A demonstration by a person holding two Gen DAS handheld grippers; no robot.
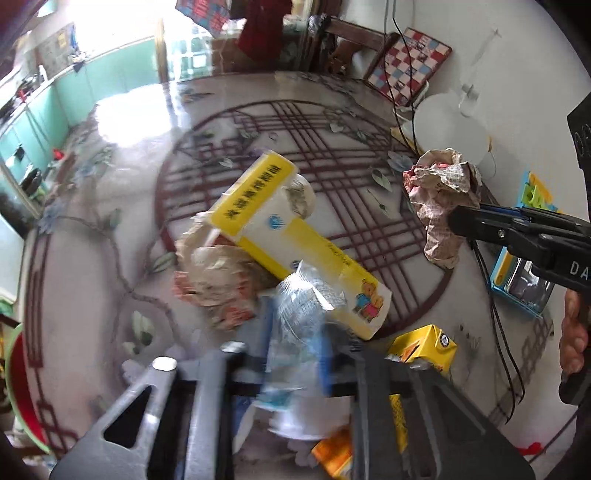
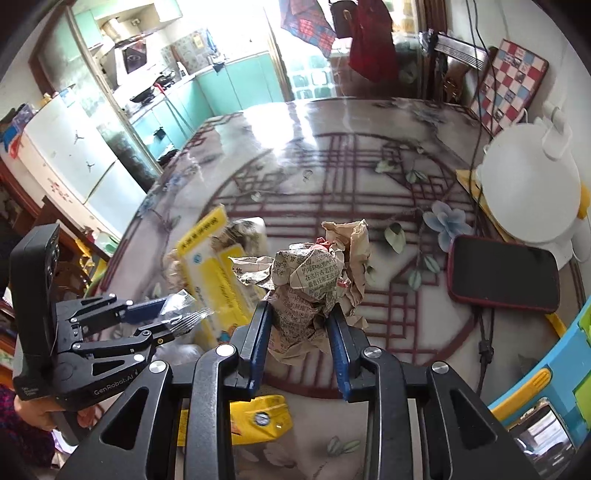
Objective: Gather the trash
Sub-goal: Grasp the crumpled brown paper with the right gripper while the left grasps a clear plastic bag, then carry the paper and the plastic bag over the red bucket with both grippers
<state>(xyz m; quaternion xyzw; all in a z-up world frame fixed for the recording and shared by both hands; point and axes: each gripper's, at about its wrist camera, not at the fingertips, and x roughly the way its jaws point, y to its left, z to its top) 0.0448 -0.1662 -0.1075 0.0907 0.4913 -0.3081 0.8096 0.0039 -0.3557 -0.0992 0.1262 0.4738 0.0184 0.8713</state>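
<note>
yellow box (image 1: 280, 236), long axis diagonal, flat

Daylight pours in from the windows (image 1: 122, 26) at the far side of the room, blown out to white in both views. It throws a strong glare patch across the glossy desk (image 1: 122, 122), washing out the pattern there. Both fisheye views bend hard at the edges, with dark corners. The left wrist view is motion-blurred, worst on the clear plastic wrapper (image 1: 299, 306) near its fingers (image 1: 267, 332); the right wrist view is sharp.
</note>
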